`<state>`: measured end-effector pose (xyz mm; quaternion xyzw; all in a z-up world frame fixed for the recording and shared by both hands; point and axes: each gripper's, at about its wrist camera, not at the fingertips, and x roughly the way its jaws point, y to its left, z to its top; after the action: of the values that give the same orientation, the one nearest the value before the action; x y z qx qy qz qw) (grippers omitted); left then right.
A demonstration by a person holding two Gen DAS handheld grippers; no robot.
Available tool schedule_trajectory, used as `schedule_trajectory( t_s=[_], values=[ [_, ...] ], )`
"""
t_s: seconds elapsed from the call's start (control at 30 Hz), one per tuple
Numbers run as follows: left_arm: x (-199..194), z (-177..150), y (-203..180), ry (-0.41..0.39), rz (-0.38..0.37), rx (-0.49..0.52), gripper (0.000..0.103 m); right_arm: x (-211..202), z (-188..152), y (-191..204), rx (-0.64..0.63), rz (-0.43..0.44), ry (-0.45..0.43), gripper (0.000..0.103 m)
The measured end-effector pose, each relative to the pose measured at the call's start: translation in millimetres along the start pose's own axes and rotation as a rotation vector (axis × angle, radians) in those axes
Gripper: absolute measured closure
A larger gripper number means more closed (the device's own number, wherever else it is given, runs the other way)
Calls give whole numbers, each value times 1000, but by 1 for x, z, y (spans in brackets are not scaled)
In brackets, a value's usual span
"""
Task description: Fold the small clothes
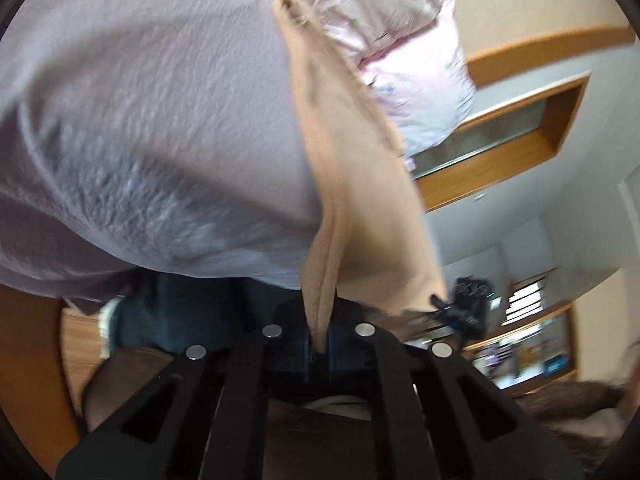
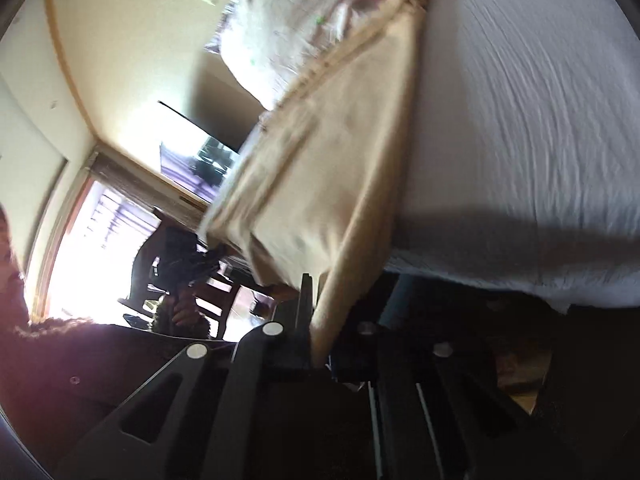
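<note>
Beige knit garment [image 1: 352, 184] is airborne above the bed [image 1: 140, 100], pinched at two ends: left gripper [image 1: 320, 340] jaws clamped on a bunched edge, right gripper [image 2: 320, 344] jaws clamped on a hem edge. Likely held taut to spread it before laying it flat. Long axis runs gripper to gripper, away from each camera toward the floral pillow [image 1: 400, 40]. Frames blurred.
</note>
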<state>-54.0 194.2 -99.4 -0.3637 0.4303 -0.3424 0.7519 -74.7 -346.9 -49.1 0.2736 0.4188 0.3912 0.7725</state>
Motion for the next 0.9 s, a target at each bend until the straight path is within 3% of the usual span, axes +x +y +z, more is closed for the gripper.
schedule_trajectory(
  t_s=[0.13, 0.27, 0.37, 0.5, 0.63, 0.73, 0.9],
  values=[
    [-23, 13, -32, -78, -66, 51, 99, -18, 25, 35, -90, 15, -94, 96],
    [-16, 61, -61, -116, -21, 134, 99, -12, 86, 67, -205, 13, -164, 96],
    [-2, 118, -68, -157, 24, 142, 99, 3, 138, 78, -217, -16, -233, 96],
    [35, 208, -62, -225, 88, 82, 99, 25, 227, 45, -119, -95, -356, 96],
    [75, 276, -39, -231, 188, 20, 99, 61, 289, -26, 65, -202, -380, 96],
    [97, 308, -20, -224, 231, -25, 99, 88, 315, -69, 164, -250, -368, 96],
    [117, 336, -10, -232, 265, -33, 99, 109, 347, -93, 208, -290, -392, 96]
  ],
)
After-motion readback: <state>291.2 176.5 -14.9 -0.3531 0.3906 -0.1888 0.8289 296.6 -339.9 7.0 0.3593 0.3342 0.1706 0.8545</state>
